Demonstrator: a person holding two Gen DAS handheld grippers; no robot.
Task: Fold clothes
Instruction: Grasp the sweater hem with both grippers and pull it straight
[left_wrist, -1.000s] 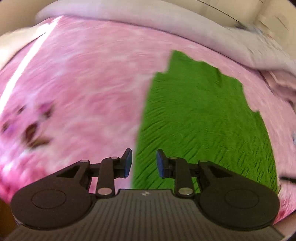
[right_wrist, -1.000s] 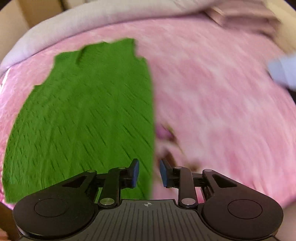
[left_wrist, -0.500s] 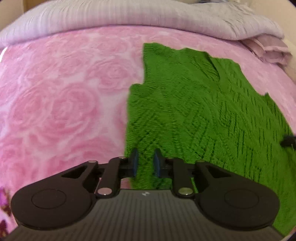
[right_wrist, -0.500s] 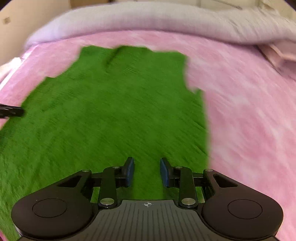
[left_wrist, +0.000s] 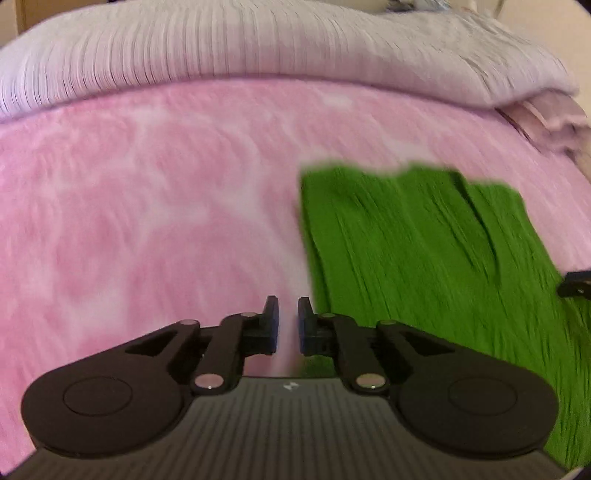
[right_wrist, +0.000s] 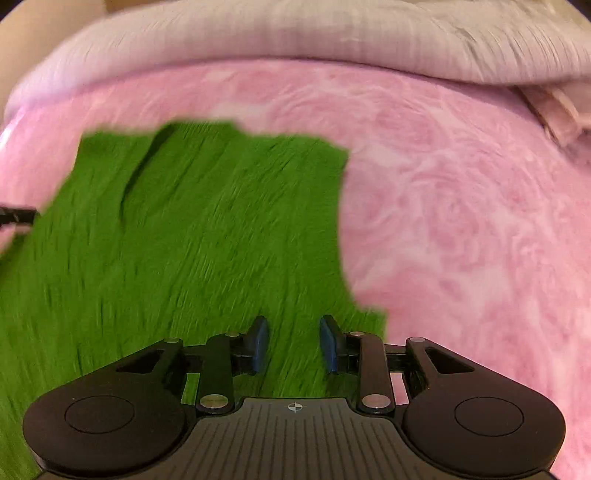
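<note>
Lying flat on rose-patterned pink bedspread, knitted green vest; both tools parted, empty

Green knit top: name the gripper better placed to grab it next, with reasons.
Right. The right gripper hangs open with the green knit top between its fingers; the left gripper sits beside its edge, over the pink blanket.

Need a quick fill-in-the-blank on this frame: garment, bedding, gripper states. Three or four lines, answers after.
1. The knitted garment lying flat on the bed is ______ in colour.
2. It rests on a blanket that is pink with a ______ pattern.
3. The right gripper has its jaws ______, with nothing between them.
4. In the left wrist view, the left gripper sits over the garment's ______ edge.

Missing words: green; rose; open; left
</note>
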